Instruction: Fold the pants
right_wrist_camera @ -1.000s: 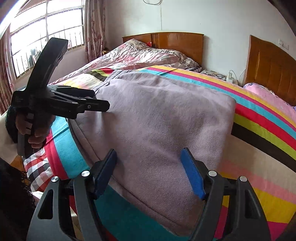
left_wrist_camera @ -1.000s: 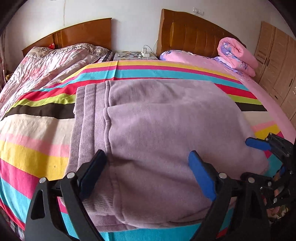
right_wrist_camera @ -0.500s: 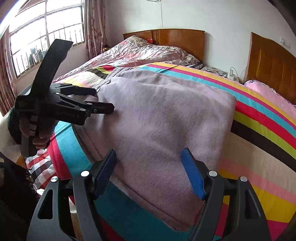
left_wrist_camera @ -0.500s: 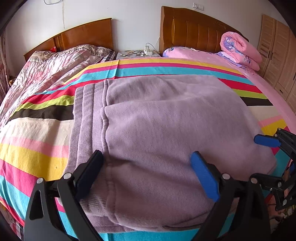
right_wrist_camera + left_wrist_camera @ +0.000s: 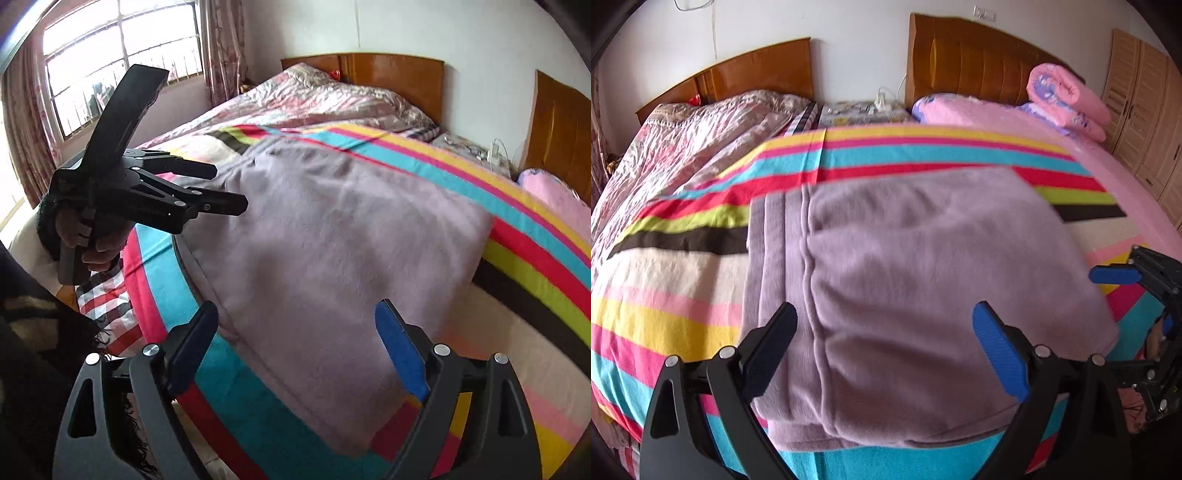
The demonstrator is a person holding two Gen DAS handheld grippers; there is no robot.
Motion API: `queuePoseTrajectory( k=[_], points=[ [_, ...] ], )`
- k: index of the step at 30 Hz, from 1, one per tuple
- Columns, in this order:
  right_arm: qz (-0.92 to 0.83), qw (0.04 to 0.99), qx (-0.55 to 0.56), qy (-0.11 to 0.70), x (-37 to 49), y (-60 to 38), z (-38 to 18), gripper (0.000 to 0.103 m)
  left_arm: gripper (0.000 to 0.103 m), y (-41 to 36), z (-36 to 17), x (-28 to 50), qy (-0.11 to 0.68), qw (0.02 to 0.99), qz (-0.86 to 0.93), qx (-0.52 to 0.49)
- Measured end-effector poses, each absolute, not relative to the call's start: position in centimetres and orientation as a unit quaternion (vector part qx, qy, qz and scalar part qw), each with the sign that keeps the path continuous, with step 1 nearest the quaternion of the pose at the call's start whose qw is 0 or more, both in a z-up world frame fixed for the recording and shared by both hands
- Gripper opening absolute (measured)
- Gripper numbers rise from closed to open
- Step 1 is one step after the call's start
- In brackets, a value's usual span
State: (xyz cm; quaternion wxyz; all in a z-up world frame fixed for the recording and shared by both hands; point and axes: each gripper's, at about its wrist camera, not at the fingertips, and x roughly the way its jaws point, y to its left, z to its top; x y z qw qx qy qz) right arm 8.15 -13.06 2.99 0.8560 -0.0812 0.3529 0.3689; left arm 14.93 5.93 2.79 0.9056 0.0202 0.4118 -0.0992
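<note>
The left gripper (image 5: 882, 347) is shown with its jaws spread wide above the near edge of the bed; nothing is pinched, and the folded fabric is seen below and between the fingers. In the right wrist view the same left gripper (image 5: 229, 188) is seen from the side, carried by a hand (image 5: 92, 240) beyond the near left corner of the bed, its fingertips lying just off the fabric's edge.

The right gripper (image 5: 295, 350) is shown with its jaws opening, nothing gripped between them; the near right corner of the fabric is seen below its fingers. In the left wrist view it (image 5: 1115, 275) is visible at the right margin, one blue pad being presented beside the fabric's right edge.

The task's object, a pair of lilac fleece pants (image 5: 916, 280), is laid folded into a thick rectangle on the striped bedsheet (image 5: 665, 317), close to the near edge of the bed; the ribbed waistband is turned toward the left side.

Farther out, a pink floral quilt (image 5: 701, 136) is spread at the far left, a rolled pink duvet (image 5: 1067, 99) is placed against the wooden headboard (image 5: 967, 62) at the far right, and a window (image 5: 122, 62) is recorded in the right wrist view.
</note>
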Motion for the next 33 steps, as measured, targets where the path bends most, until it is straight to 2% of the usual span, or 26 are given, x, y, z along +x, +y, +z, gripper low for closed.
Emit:
queuePoseTrajectory(
  k=[2, 5, 10, 14, 16, 19, 23, 25, 29, 33],
  points=[
    [0.350, 0.873, -0.069, 0.333, 11.1, -13.9, 4.4, 0.085, 0.101, 5.9, 5.7, 16.2, 0.372, 0.922, -0.109, 0.005],
    [0.354, 0.871, -0.053, 0.336, 16.5, -14.2, 3.9, 0.088, 0.102, 5.6, 7.0, 20.4, 0.349, 0.929, -0.121, -0.009],
    [0.336, 0.846, -0.053, 0.410, 23.4, -14.3, -0.8, 0.088, 0.101, 5.9, 1.5, 25.4, 0.423, 0.904, -0.057, 0.016],
    [0.303, 0.867, -0.001, 0.396, 25.0, -16.9, -1.2, 0.088, 0.101, 8.1, 0.3, 25.1, 0.416, 0.907, -0.053, -0.031],
    [0.269, 0.878, 0.022, 0.395, 24.9, -17.7, -0.2, 0.088, 0.101, 9.2, 0.1, 25.1, 0.411, 0.908, -0.055, -0.060],
    [0.327, 0.870, 0.032, 0.367, 21.6, -16.7, 1.7, 0.088, 0.101, 9.7, -0.2, 25.0, 0.408, 0.909, -0.042, -0.071],
    [0.303, 0.866, -0.087, 0.389, 19.8, -13.9, -0.1, 0.089, 0.101, 9.4, -0.1, 24.6, 0.399, 0.914, -0.036, -0.062],
    [0.272, 0.867, -0.053, 0.415, 20.9, -14.9, -1.3, 0.090, 0.101, 9.5, -0.1, 24.6, 0.398, 0.914, -0.037, -0.065],
    [0.213, 0.892, 0.023, 0.398, 19.7, -16.5, 0.6, 0.090, 0.101, 9.9, 0.0, 24.5, 0.397, 0.914, -0.039, -0.075],
    [0.252, 0.890, -0.015, 0.380, 14.7, -13.7, 2.4, 0.091, 0.102, 9.8, 1.8, 22.2, 0.384, 0.920, -0.003, -0.080]
  ],
)
